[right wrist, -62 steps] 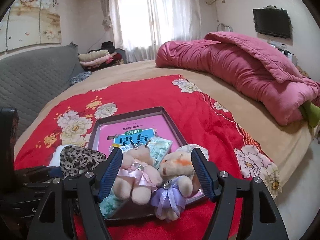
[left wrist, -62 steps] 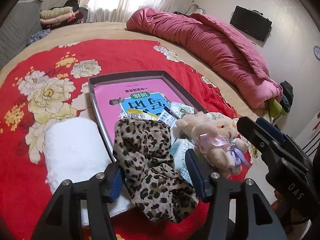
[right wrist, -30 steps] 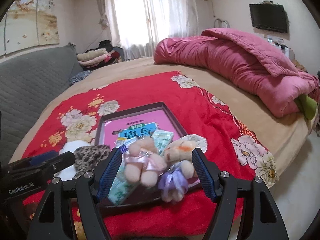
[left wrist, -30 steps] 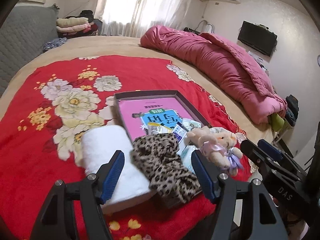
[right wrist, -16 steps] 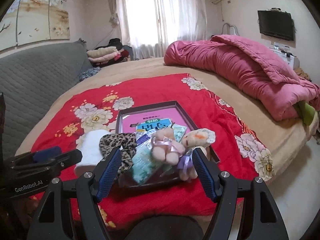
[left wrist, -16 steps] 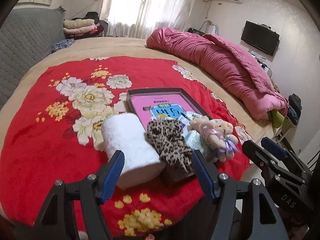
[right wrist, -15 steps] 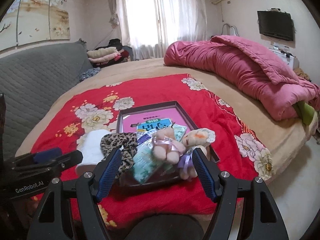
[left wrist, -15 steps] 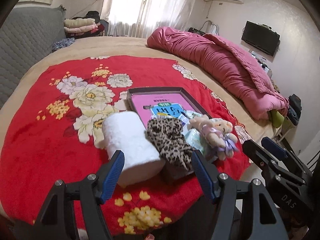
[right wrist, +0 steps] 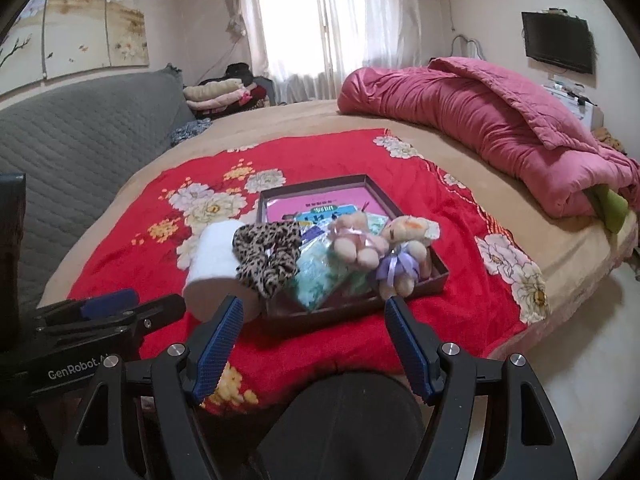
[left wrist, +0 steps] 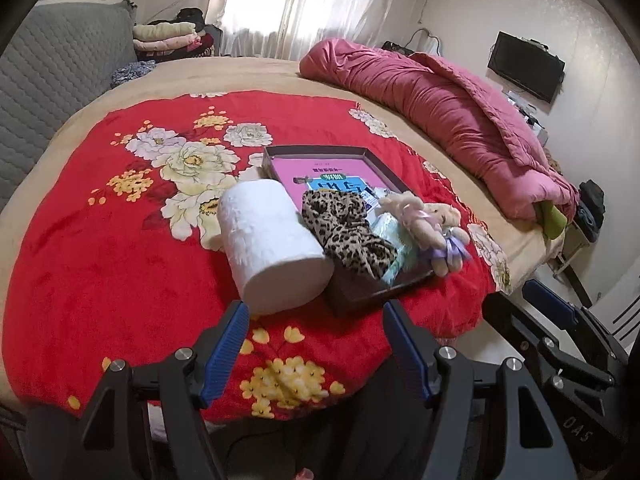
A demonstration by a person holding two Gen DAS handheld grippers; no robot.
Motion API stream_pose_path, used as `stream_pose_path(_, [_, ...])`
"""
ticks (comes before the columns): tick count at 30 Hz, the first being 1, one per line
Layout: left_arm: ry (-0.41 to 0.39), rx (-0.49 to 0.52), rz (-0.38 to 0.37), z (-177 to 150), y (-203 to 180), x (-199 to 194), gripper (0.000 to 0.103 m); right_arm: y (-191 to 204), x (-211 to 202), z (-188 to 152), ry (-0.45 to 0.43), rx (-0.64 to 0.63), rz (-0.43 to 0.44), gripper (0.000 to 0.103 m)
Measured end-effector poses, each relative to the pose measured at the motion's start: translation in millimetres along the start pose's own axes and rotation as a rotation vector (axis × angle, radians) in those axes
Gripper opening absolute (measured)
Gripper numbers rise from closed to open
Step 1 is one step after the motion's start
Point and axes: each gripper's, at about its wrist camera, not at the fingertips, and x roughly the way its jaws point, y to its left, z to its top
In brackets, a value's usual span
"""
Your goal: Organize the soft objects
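A dark shallow box [left wrist: 375, 160] [right wrist: 438, 266] lies on the red flowered blanket [left wrist: 100, 248] [right wrist: 460, 312] with a pink book inside. In its near end lie a leopard-print cloth [left wrist: 346, 224] [right wrist: 266, 254], a pale green tissue pack [left wrist: 390, 236] [right wrist: 320, 272] and two small plush bears [left wrist: 430, 222] [right wrist: 376, 248]. A white towel roll [left wrist: 270, 240] [right wrist: 214, 268] rests on the blanket against the box's left side. My left gripper [left wrist: 316, 322] and my right gripper [right wrist: 310, 316] both stand open and empty, held back off the bed's near edge, apart from every object.
A rumpled pink quilt [left wrist: 448, 120] [right wrist: 500, 128] lies along the bed's right side. A grey quilted headboard [right wrist: 80, 128] rises at the left, folded clothes [left wrist: 168, 36] are stacked beyond the bed, and a wall television [left wrist: 524, 66] hangs at the right. Floor [right wrist: 568, 380] shows at the lower right.
Both grippers have drawn back from the box, so the objects look smaller and farther and the bed's near edge has come into view. Jaws stayed open; nothing on the bed moved.
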Motion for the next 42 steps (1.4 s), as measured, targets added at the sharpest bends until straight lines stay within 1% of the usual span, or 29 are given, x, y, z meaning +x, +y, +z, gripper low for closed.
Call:
stream_pose_path(3, [0.004, -0.005, -0.008, -3.4, 0.4, -5.6, 0.069, 4.2, -5.1, -4.1, 0.007, -0.01, -0.002, 0.075])
stream_pose_path(6, [0.015, -0.003, 0.022, -7.1, 0.0, -10.4, 0.069, 5.7, -9.1, -6.5, 0.01, -0.006, 0.001, 0.075])
stream_pose_path(15, [0.013, 0.007, 0.026, -12.6, -1.5, -16.4, 0.069, 5.1, -8.8, -8.0, 0.025, -0.002, -0.015, 0.075])
stream_pose_path(24, [0.028, 0.018, 0.044, -13.7, -6.1, -12.6, 0.069, 3.3, -2.7, -11.2, 0.044, -0.011, -0.026, 0.075])
stream_pose_path(42, [0.037, 0.011, 0.089, -14.0, -3.4, -9.3, 0.069, 3.2, -1.0, -11.6, 0.053, -0.014, -0.047, 0.075])
